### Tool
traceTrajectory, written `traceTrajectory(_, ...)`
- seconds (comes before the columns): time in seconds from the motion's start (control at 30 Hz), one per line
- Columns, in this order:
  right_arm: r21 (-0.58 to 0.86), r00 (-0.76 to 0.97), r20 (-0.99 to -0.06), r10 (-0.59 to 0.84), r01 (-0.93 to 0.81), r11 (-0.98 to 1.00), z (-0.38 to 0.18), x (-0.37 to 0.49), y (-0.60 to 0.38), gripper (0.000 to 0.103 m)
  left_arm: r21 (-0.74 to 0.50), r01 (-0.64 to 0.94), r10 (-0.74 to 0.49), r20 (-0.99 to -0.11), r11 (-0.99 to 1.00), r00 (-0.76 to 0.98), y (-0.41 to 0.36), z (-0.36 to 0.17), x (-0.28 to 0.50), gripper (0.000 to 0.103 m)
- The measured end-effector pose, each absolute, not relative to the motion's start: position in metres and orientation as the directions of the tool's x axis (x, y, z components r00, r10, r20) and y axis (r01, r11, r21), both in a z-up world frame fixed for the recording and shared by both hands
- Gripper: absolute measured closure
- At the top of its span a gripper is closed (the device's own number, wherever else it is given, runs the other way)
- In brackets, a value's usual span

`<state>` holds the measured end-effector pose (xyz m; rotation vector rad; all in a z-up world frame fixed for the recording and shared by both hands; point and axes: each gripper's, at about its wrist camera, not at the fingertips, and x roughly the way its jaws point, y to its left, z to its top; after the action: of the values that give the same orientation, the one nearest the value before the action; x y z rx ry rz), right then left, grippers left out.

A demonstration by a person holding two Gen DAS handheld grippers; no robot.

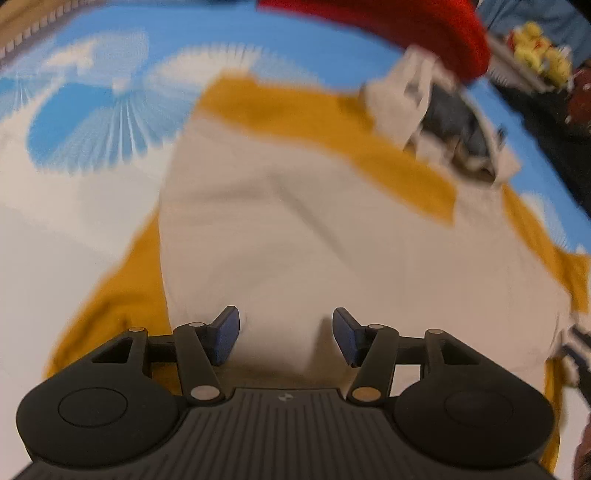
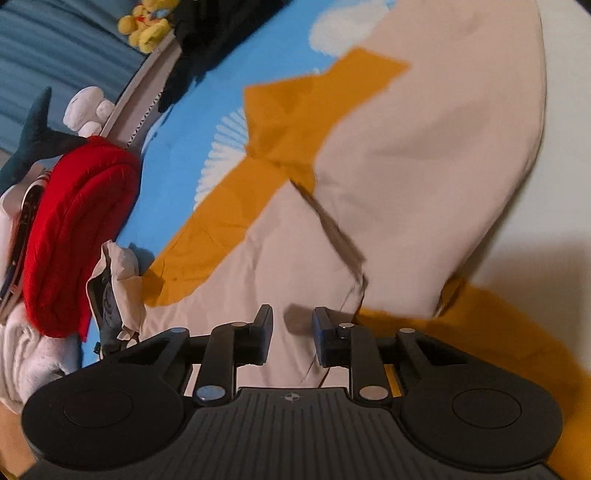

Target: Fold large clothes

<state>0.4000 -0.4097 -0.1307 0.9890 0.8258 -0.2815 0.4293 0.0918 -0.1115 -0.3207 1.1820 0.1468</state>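
A large cream and mustard-yellow garment (image 1: pixel 295 229) lies spread on a blue and white cloud-print bedspread (image 1: pixel 110 110). Its cream body is partly folded over the yellow sleeves. My left gripper (image 1: pixel 286 336) is open and empty, hovering low over the cream fabric near its bottom edge. In the right wrist view the same garment (image 2: pixel 424 166) shows a dark crease down its middle. My right gripper (image 2: pixel 292 334) is open with a narrower gap, empty, just above the cream fabric next to that crease.
A folded red garment (image 2: pixel 74 236) lies on white cloth at the bed's edge, also in the left wrist view (image 1: pixel 406 29). The garment's crumpled hood (image 2: pixel 110 288) lies beside it. Yellow plush toys (image 2: pixel 147 22), a white plush and a shark plush (image 2: pixel 33 136) sit beyond the bed.
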Motion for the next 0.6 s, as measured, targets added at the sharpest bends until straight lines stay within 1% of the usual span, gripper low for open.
traceTrajectory(0.07,0.619,0.681,-0.722,0.124,0.556,0.555,-0.122,0.397,-0.414,0.074,-0.175,-0.311,-0.064,-0.939,0.934,0.338,0.093,-0.120,0.427,0.042)
traceTrajectory(0.13,0.607,0.698,-0.711,0.087,0.547,0.576,-0.110,0.395,-0.420,0.071,-0.180,-0.285,-0.064,-0.926,0.941,0.373,0.089,-0.109,0.425,0.042)
traceTrajectory(0.27,0.583,0.731,-0.682,0.007,0.538,0.609,-0.091,0.389,-0.442,0.071,-0.210,-0.226,-0.088,-0.886,0.951,0.455,0.078,-0.083,0.421,0.041)
traceTrajectory(0.37,0.577,0.746,-0.665,-0.039,0.547,0.606,-0.083,0.381,-0.462,0.071,-0.189,-0.190,-0.076,-0.873,0.964,0.482,0.068,-0.071,0.419,0.041)
traceTrajectory(0.5,0.584,0.750,-0.653,-0.106,0.588,0.559,-0.069,0.360,-0.499,0.071,-0.165,-0.187,-0.042,-0.848,0.968,0.529,0.060,-0.059,0.416,0.041)
traceTrajectory(0.6,0.599,0.772,-0.609,-0.183,0.598,0.533,-0.045,0.335,-0.534,0.071,-0.131,-0.169,-0.015,-0.829,0.977,0.559,0.056,-0.050,0.414,0.041)
